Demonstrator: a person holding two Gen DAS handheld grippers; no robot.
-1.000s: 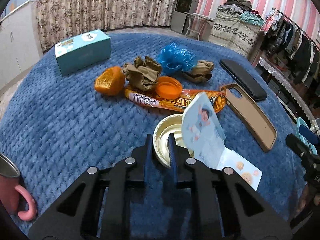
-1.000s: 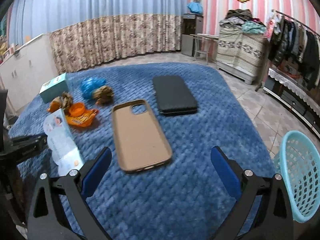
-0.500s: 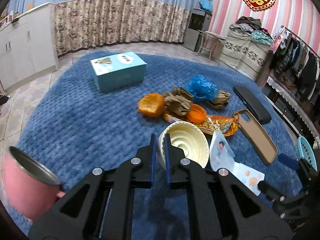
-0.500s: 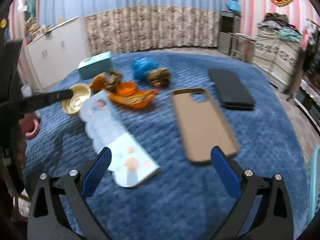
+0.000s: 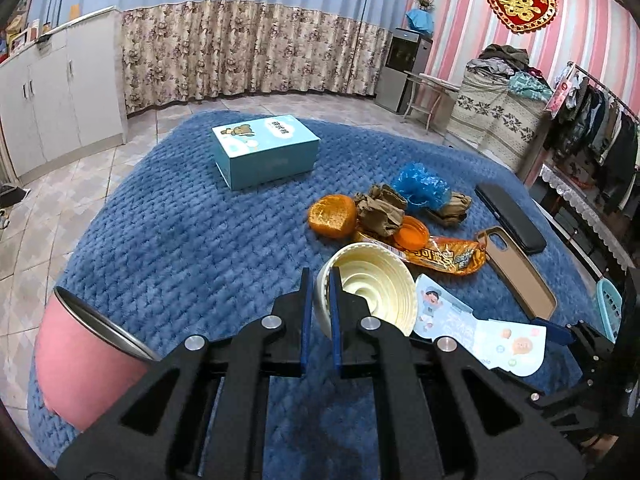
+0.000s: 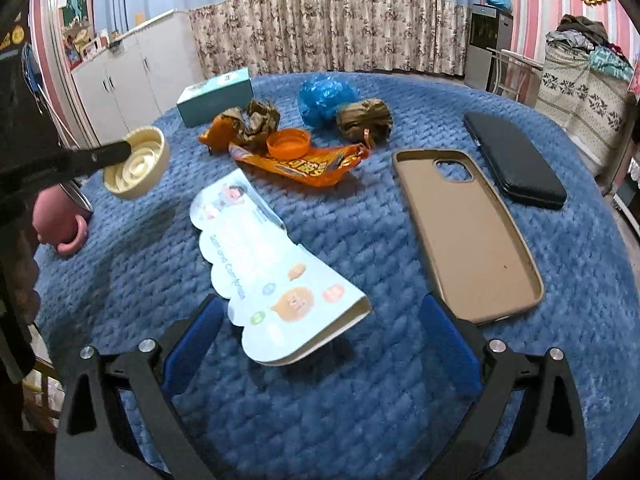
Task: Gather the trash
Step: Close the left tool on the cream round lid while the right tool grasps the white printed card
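- Left gripper [image 5: 319, 312] clenched on lid [image 5: 370, 286] rim, lid aloft at 12 o'clock; keep grip firm
- Right gripper [image 6: 320, 344] released; align on card [image 6: 272, 268] at 12 o'clock

Ahead of my right gripper [image 6: 320, 344]: card sleeve [image 6: 276, 280] blocks.
Right of sleeve: phone case [image 6: 472, 232].
Between them: bare blanket [image 6: 372, 240].
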